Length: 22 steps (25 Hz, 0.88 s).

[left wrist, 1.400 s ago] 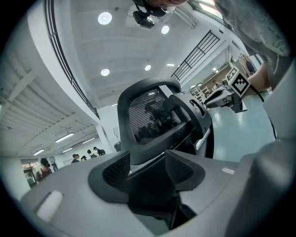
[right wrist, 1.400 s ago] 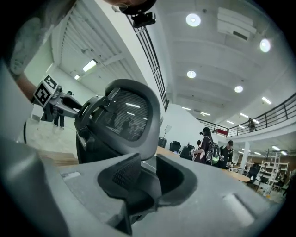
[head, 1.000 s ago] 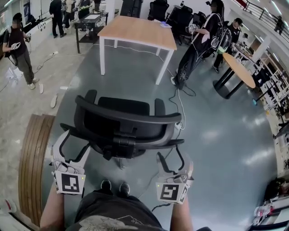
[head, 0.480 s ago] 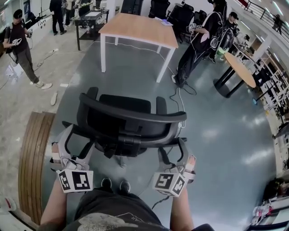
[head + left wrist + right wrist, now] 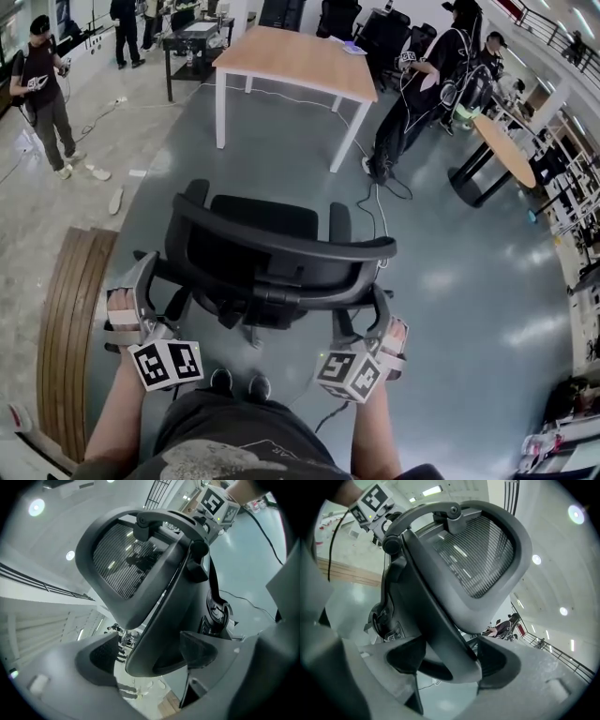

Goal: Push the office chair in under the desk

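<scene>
On the open floor (image 5: 281, 159), well short of the desk (image 5: 291, 61), the office chair (image 5: 272, 248) now has both grippers brought up astride its backrest frame (image 5: 281, 246), the left gripper (image 5: 141, 291) opening and the right gripper (image 5: 375, 314) wide and unclamped, so pushing looks ready to start.

Wearer seen from above: dark grey T-shirt (image 5: 230, 448) with faded pale print; black round-toed shoes (image 5: 221, 381). Hand-held left gripper (image 5: 159, 287) and right gripper (image 5: 359, 309): grey plastic bodies, black ribbed pads, each with a white cube (image 5: 167, 364) of black square markers. Left jaws opening, black office chair frame (image 5: 281, 246) between them.
</scene>
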{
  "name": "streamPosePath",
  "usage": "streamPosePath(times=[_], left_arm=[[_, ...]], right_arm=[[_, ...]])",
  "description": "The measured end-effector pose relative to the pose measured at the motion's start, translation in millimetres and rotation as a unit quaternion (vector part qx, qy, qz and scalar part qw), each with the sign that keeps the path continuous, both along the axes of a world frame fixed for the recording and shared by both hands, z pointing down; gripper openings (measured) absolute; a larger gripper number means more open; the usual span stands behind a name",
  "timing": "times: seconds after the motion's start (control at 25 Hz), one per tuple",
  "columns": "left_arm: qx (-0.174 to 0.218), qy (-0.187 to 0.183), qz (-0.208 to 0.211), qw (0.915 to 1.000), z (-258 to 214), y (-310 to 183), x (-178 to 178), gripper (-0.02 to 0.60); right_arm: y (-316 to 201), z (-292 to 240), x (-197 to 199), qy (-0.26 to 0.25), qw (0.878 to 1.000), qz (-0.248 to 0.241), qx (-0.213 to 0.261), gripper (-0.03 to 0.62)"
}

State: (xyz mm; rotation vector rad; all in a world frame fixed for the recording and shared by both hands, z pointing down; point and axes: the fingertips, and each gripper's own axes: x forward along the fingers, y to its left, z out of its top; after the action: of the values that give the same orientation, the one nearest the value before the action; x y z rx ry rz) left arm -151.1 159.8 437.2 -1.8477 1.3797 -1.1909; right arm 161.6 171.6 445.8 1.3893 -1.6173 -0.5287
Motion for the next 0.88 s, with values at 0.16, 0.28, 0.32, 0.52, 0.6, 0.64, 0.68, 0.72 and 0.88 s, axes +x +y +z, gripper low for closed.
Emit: streamPosePath(times=[0.16, 0.28, 0.32, 0.52, 0.6, 0.64, 0.68, 0.72, 0.88], left_arm=[[0.002, -0.028, -0.026, 0.9992, 6, -13, -6, 0.421], [0.014, -0.053, -0.032, 0.9980, 2, -21, -8, 0.388], [0.015, -0.054, -0.032, 0.9979, 2, -24, -8, 0.376], [0.003, -0.055, -0.032, 0.9980, 8, -26, -5, 0.311], [0.003, -0.060, -0.038, 0.9975, 8, -25, -6, 0.298], [0.002, -0.063, -0.041, 0.9972, 7, -24, -7, 0.297], [0.001, -0.066, -0.044, 0.9969, 7, -24, -7, 0.295], [-0.001, -0.069, -0.045, 0.9966, 7, -24, -7, 0.292], [0.003, -0.072, -0.035, 0.9968, 8, -25, -3, 0.290]], right_arm=[[-6, -1, -1, 0.005, 1.000, 0.004, -0.005, 0.322], [-8, -1, 0, 0.003, 1.000, 0.015, -0.006, 0.322], [-8, -1, 0, 0.003, 1.000, 0.016, -0.005, 0.322], [-10, -1, -1, 0.015, 1.000, 0.015, -0.009, 0.313], [-8, -3, -3, 0.019, 1.000, 0.017, -0.008, 0.310], [-8, -3, -3, 0.020, 1.000, 0.018, -0.007, 0.309], [-7, -4, -4, 0.021, 1.000, 0.019, -0.007, 0.308], [-7, -4, -4, 0.023, 1.000, 0.021, -0.006, 0.307], [-9, -3, 1, 0.032, 0.999, 0.027, -0.003, 0.302]])
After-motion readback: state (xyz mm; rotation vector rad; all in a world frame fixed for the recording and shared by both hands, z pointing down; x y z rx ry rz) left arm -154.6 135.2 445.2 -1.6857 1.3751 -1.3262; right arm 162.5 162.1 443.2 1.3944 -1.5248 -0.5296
